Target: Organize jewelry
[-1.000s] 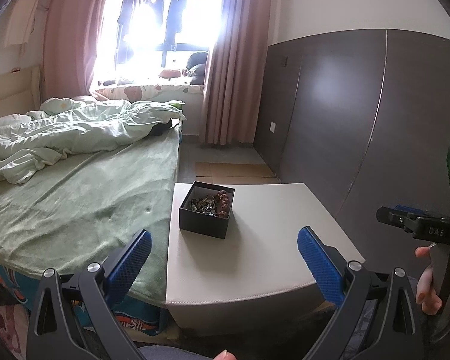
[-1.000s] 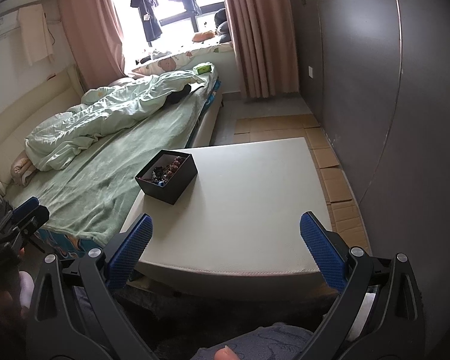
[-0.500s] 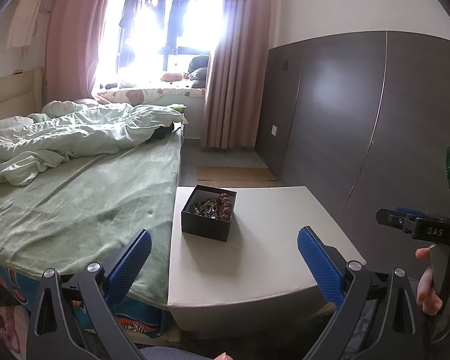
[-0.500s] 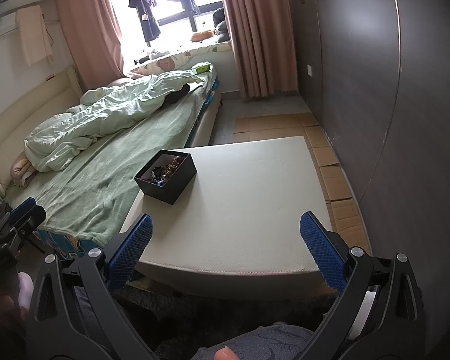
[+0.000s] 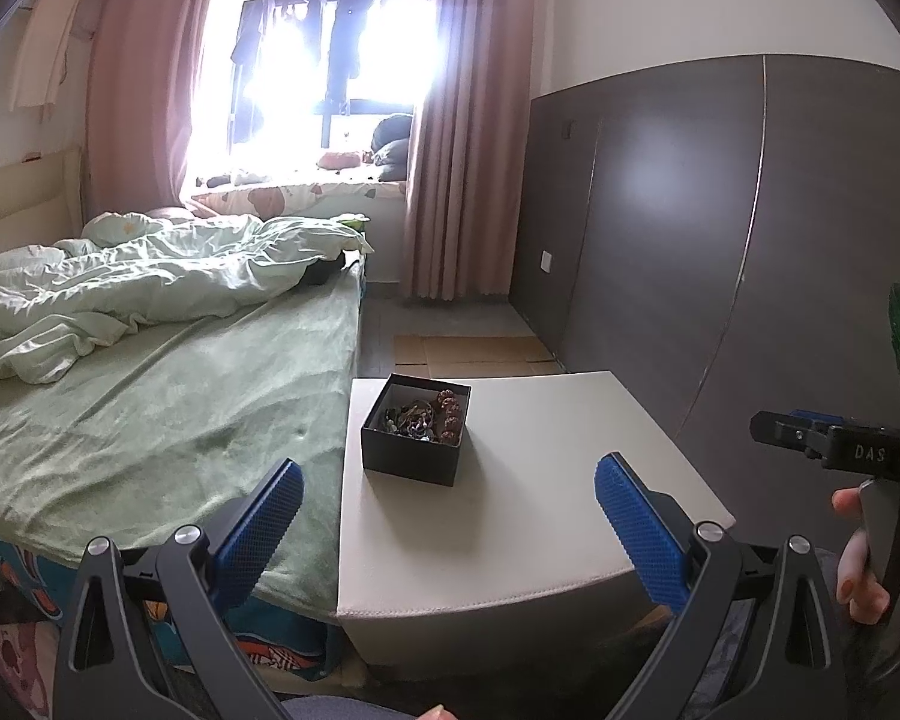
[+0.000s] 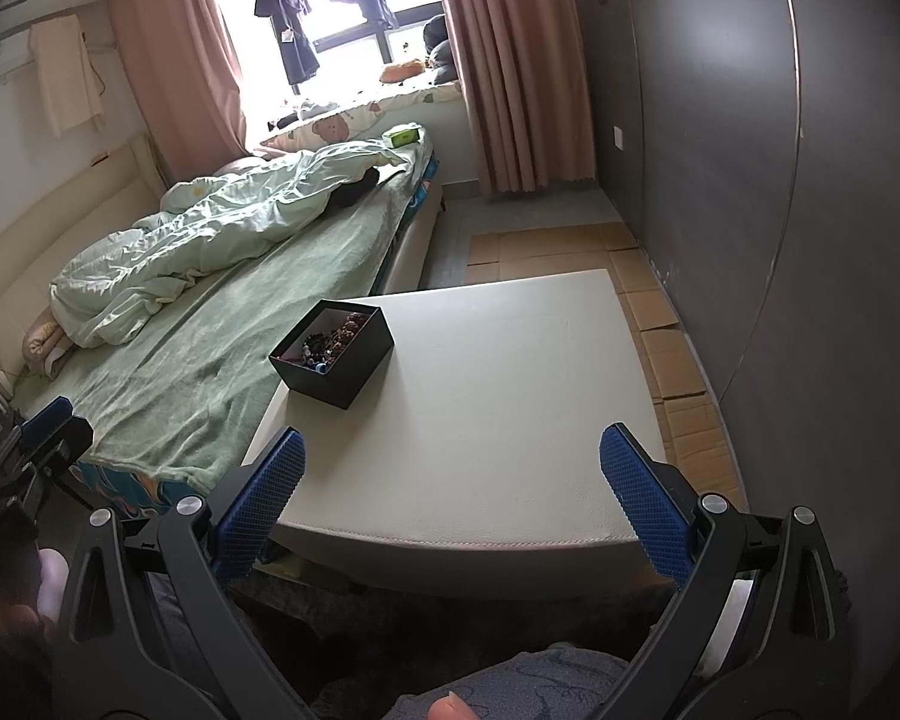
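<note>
Low white table [image 5: 540,516], padded top, stitched front edge, set tight against the bed's side. One thing on it: open black box [image 5: 415,438] of tangled jewelry [image 5: 426,414], near the bed-side far corner.

left hand-held gripper [image 5: 447,519]: jaws spread | right hand-held gripper [image 6: 450,495]: jaws spread

Landmark: bed [image 5: 168,414], green sheet, rumpled pale quilt [image 5: 150,282] toward the headboard [image 6: 60,228].
Window [image 5: 330,78]: beyond the bed's far end, bright glare, dark clothes hanging in it.
Curtains [image 5: 462,150]: pink, either side of the window.
Wall right of bed: dark panels [image 5: 690,228], white above.
Floor: flattened cardboard [image 6: 660,324] along the panels.
Low table [image 6: 480,396]: white top, touching the bed's near corner.
</note>
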`<state>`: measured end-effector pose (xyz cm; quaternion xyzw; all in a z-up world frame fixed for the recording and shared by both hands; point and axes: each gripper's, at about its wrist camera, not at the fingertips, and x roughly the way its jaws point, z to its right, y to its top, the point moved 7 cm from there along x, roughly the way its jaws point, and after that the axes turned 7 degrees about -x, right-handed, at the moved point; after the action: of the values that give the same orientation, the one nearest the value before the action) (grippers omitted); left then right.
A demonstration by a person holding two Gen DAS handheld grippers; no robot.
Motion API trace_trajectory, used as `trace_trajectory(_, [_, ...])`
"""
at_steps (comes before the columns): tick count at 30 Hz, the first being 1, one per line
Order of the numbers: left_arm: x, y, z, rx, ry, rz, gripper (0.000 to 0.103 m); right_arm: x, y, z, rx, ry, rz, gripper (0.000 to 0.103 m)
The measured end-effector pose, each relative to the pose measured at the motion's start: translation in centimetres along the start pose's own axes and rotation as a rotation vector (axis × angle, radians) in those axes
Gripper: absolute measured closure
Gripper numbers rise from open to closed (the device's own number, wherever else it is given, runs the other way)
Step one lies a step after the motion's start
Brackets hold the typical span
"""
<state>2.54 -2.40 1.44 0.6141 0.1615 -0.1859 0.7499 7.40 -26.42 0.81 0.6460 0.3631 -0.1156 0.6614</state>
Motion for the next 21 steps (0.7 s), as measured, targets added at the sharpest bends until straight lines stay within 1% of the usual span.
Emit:
trace_trajectory(7, [-0.36, 0.03, 0.22, 0.011, -0.006, 0.016, 0.008, 0.00, 0.00, 0.03, 0.002, 0.001, -0.001, 0.005])
trace_trajectory(14, [-0.38, 0.10, 0.06, -0.002, -0.011, 0.006, 0.008, 0.00, -0.01, 0.10, 0.002, 0.000, -0.001, 0.005])
trace_trajectory(21, [0.36, -0.09, -0.08, 0.000, 0.002, -0.022, 0.008, 0.09, -0.11, 0.17, 0.003, -0.005, -0.005, 0.005])
